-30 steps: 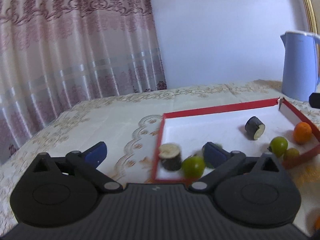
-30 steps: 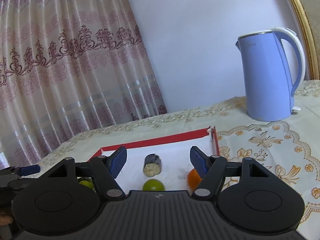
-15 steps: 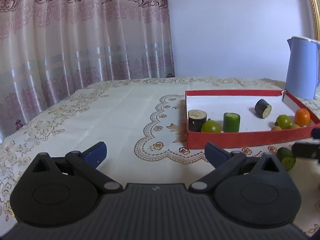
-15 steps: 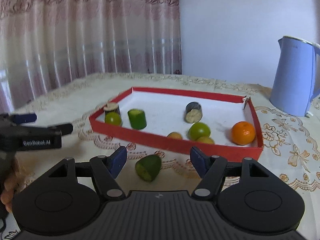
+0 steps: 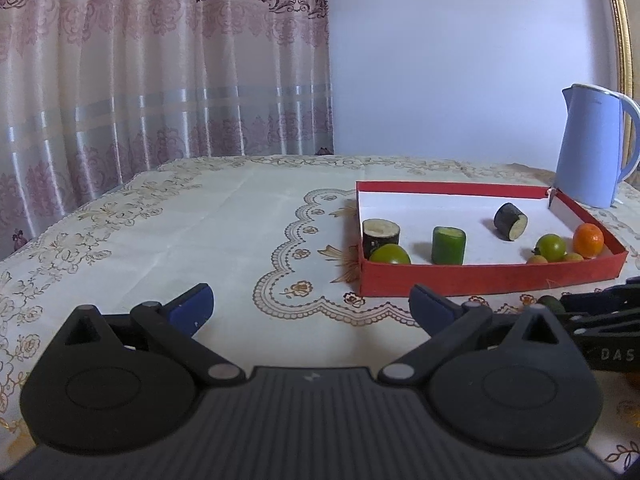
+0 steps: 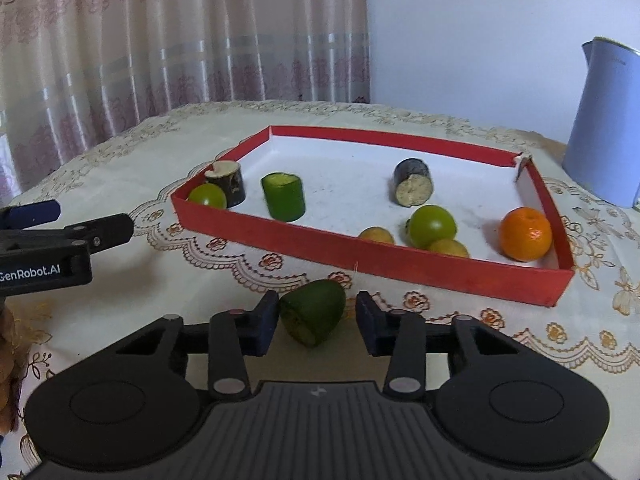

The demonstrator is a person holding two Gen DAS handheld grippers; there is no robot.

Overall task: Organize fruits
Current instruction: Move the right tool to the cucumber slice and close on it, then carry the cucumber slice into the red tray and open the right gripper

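Green fruit piece (image 6: 313,312): on the tablecloth (image 6: 168,280), just outside the red tray (image 6: 400,264). Right gripper (image 6: 316,322): jaws just narrowed around the piece, left pad touching, right pad slightly apart. Left gripper (image 5: 310,304): wide, nothing between its jaws.

Backdrop: pale bluish wall (image 5: 440,60); patterned pink curtain (image 5: 160,72), daylight behind; worktop under embroidered cream tablecloth (image 5: 200,232); gilt frame edge (image 5: 622,20).
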